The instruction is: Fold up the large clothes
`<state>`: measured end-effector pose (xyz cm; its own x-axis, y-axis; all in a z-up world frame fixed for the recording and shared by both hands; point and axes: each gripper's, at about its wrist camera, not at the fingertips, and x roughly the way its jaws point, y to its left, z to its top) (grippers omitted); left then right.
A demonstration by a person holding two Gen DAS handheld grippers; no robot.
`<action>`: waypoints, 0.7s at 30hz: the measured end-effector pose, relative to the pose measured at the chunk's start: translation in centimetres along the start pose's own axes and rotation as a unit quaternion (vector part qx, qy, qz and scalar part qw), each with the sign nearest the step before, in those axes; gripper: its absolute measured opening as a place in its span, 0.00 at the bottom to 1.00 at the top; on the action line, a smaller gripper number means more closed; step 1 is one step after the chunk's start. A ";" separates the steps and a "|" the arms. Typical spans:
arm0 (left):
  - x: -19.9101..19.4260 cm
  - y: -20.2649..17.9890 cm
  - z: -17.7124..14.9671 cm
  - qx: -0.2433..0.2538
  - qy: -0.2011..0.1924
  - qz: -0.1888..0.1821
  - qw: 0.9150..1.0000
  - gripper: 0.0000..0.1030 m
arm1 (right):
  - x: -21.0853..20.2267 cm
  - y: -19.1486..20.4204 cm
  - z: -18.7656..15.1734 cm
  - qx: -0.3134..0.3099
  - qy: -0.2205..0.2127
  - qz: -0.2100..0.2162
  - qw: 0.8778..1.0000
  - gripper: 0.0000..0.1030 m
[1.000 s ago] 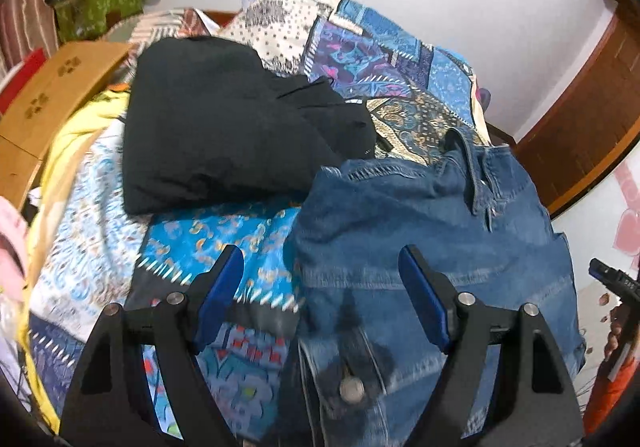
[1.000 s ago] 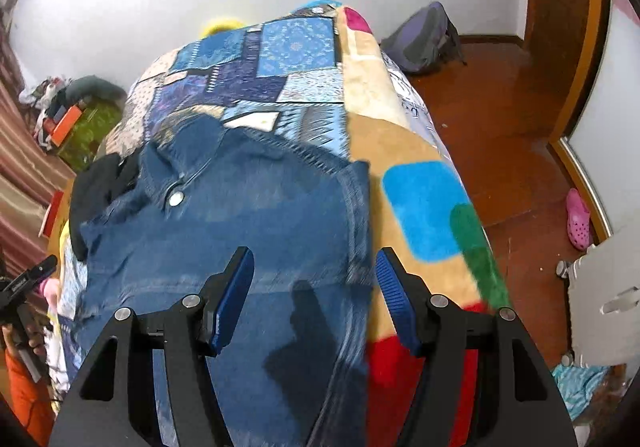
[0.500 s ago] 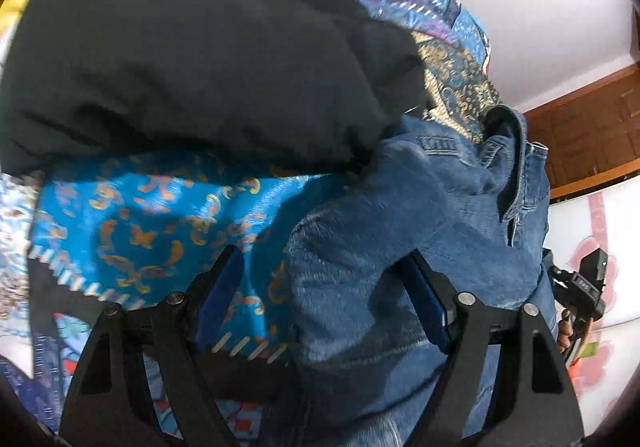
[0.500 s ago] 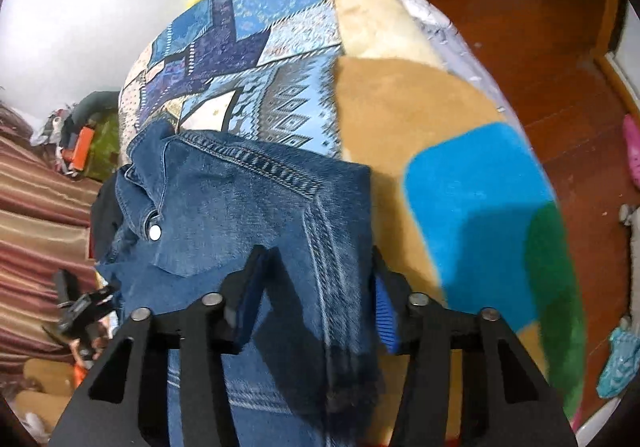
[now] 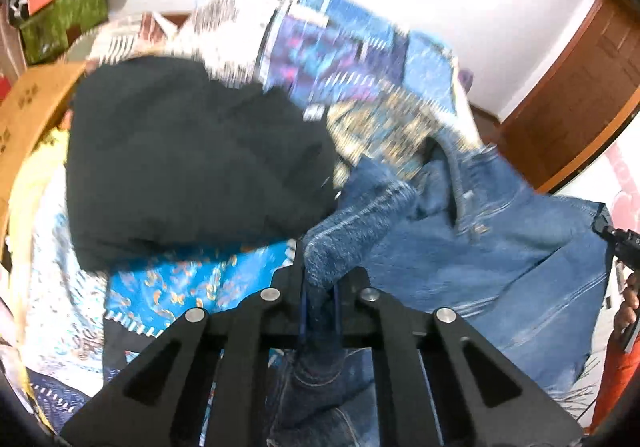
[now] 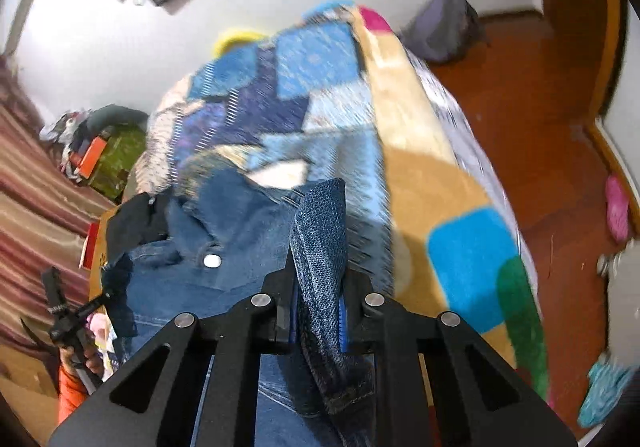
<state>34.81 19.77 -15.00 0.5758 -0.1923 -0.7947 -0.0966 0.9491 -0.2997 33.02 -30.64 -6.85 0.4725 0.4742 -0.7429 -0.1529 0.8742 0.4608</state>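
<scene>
A blue denim jacket [image 5: 480, 247] lies on a patchwork bedspread [image 5: 348, 47]. My left gripper [image 5: 320, 287] is shut on a bunched fold at the jacket's left edge and holds it slightly off the bed. In the right wrist view the jacket [image 6: 224, 287] shows a metal button, and its right edge stands up in a ridge. My right gripper [image 6: 318, 287] has that ridge between its pads, its jaws closing and pressing on the cloth. A folded black garment [image 5: 192, 159] lies just beyond the jacket on the left.
A cardboard box [image 5: 28, 111] and a green box [image 5: 60, 19] stand left of the bed. A wooden door [image 5: 580, 87] is at the right. The bed's right edge drops to a wooden floor [image 6: 540, 127] with a backpack [image 6: 444, 27] and a pink slipper [image 6: 618, 207].
Both grippers dipped onto the jacket's side edges, closed on the denim, then rose and pulled back. The gripped folds now stand up off the bed.
</scene>
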 end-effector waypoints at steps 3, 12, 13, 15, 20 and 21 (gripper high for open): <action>-2.7 -0.7 1.1 0.006 -0.025 0.000 1.000 0.07 | -1.7 2.5 0.8 -0.030 -0.015 0.010 0.999 0.12; -5.4 -1.0 5.2 0.011 -0.073 0.012 0.997 0.07 | -3.0 7.2 4.5 -0.086 -0.068 0.009 0.994 0.12; -4.7 -0.5 5.6 0.005 -0.068 0.012 0.998 0.07 | -2.2 7.2 4.9 -0.086 -0.065 0.003 0.994 0.12; -3.4 0.3 6.0 -0.001 -0.058 0.012 0.998 0.07 | -0.6 6.8 5.5 -0.084 -0.058 -0.005 0.995 0.12; 1.6 2.9 6.0 -0.010 -0.021 0.030 0.999 0.07 | 4.4 3.9 6.3 -0.059 -0.024 -0.038 0.997 0.12; 2.7 3.5 5.9 -0.014 -0.013 0.034 0.999 0.07 | 5.7 2.9 6.4 -0.050 -0.013 -0.045 0.998 0.12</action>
<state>40.87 24.05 -15.06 0.5877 -0.1203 -0.8001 -0.1589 0.9525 -0.2599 40.87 -26.05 -6.63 0.5096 0.3915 -0.7662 -0.1937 0.9198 0.3412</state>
